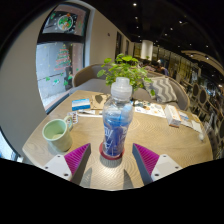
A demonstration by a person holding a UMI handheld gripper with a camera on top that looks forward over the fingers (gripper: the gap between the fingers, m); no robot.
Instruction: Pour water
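**— What is on the table?**

A clear plastic water bottle (115, 125) stands upright on a pale wooden table (160, 135). It has a white cap and a blue label with a red band low down, and it sits between the two fingers of the hand-held gripper (112, 160). The liquid level inside cannot be told.

**— Are the tongs clamped on it?**

It looks so. The magenta pad of the left finger (79, 157) and that of the right finger (146, 157) splay outward towards the camera, yet their tips close in against the base of the bottle at either side. I see no gap there.

**— Any other vessel?**

A pale green mug (58, 134) at about ten o'clock from the bottle, near it but apart, handle turned towards the bottle. Its mouth is open; what it holds, if anything, cannot be seen.

**— And farther off?**

At twelve o'clock, beyond the bottle, a leafy potted plant (125, 70) rises at the table's far end. At eleven o'clock lies a small blue and white box (81, 104). At two o'clock, near the table's far right corner, lie some papers or booklets (186, 121). A chair (88, 75) stands behind the table, and a framed window (57, 55) fills the wall at ten o'clock.
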